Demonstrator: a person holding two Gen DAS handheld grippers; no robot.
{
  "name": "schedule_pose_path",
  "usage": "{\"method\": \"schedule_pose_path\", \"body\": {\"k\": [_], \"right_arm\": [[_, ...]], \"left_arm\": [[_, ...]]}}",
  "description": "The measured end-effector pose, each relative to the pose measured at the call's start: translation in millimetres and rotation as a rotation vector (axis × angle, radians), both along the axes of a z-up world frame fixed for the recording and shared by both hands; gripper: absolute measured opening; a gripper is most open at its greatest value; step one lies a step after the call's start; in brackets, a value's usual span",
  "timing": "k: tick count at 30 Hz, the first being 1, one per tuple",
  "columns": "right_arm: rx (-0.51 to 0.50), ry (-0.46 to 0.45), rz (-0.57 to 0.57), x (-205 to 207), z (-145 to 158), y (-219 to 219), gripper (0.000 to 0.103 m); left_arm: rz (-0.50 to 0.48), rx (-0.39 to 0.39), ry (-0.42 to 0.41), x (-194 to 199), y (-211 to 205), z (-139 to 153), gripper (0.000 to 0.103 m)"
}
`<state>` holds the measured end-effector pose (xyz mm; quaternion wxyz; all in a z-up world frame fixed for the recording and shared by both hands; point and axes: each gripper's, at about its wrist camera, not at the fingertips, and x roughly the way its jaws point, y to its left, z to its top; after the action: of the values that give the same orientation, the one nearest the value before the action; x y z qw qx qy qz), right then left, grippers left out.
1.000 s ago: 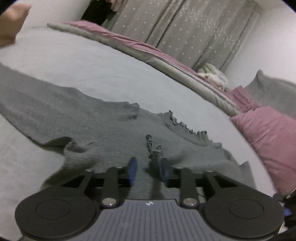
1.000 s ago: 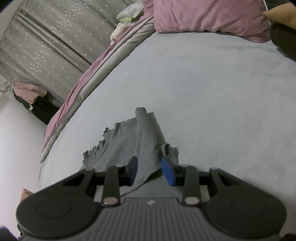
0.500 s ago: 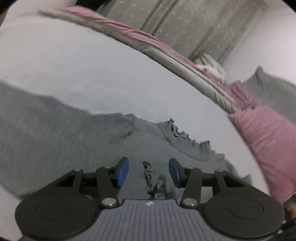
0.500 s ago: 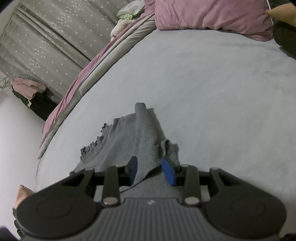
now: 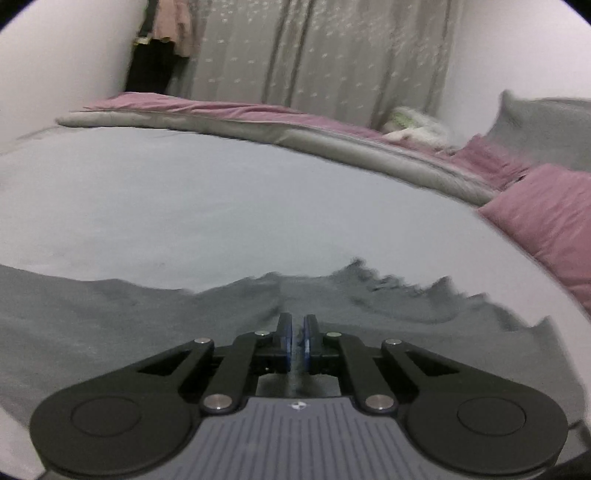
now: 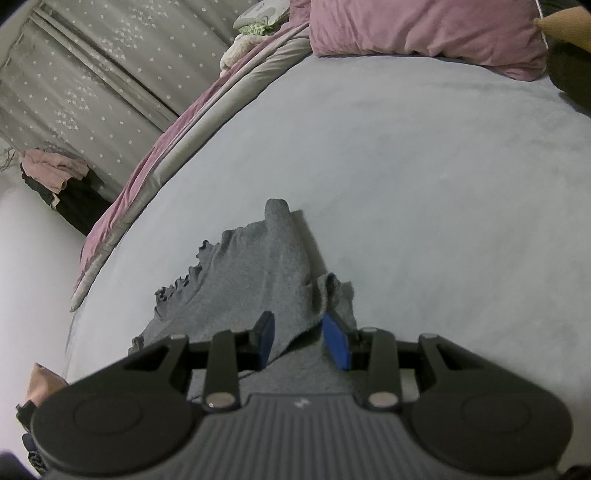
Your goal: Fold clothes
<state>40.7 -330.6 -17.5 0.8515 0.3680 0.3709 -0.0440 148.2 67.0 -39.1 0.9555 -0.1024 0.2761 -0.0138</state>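
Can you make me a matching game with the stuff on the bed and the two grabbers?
Things:
1. left gripper
2. right gripper
3. pillow
4. grey garment

States:
A. pink, at the far end of the bed
B. blue pads almost touching, fabric pinched between them
C. frilly edge, lying on the pale bed cover
D. blue pads apart, with a fold of fabric between them

Pairs: 1-B, 2-D, 3-A, 4-C
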Motion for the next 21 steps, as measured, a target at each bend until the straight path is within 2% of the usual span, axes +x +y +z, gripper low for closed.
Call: {"method": "schedule_pose_path", "body": {"k": [2,4,8,12,15,18,21], "right_arm": [[-0.002,0.001,0.0,0.3,-0.1,0.2,0.033],[-0.009,-0.001,0.0,0.3,0.3,0.4,0.033],[-0.03,-0.009,0.009,0.9,1.1,4.1,0.033],[-0.084,-0.065,0.058,3.0,8.4,14.9,0.034],[-0.133,-0.142,0.11,7.8,13.2,27.7,0.035],[-0.095,-0.198,0.151,22.0,9.2,36.7,0.034],[-0.164,-0.239,0.212,37.9,5.8,49.9,0.034]], "left_arm": [[0.016,0.014,-0.002,-3.9,0.7,0.8,0.021],[-0.006,0.032,-0.036,-12.9,-2.7,5.0,0.024],[-0.093,0.073,-0.089,-28.1,-14.6,12.1,0.026],[-0.193,0.106,-0.065,-37.3,-28.3,5.2,0.026],[-0.212,0.111,-0.021,-40.8,-31.6,-1.8,0.026],[-0.211,0.105,0.005,-44.0,-31.2,-7.8,0.026],[-0.21,0.105,0.011,-48.7,-31.8,-15.9,0.029]]}}
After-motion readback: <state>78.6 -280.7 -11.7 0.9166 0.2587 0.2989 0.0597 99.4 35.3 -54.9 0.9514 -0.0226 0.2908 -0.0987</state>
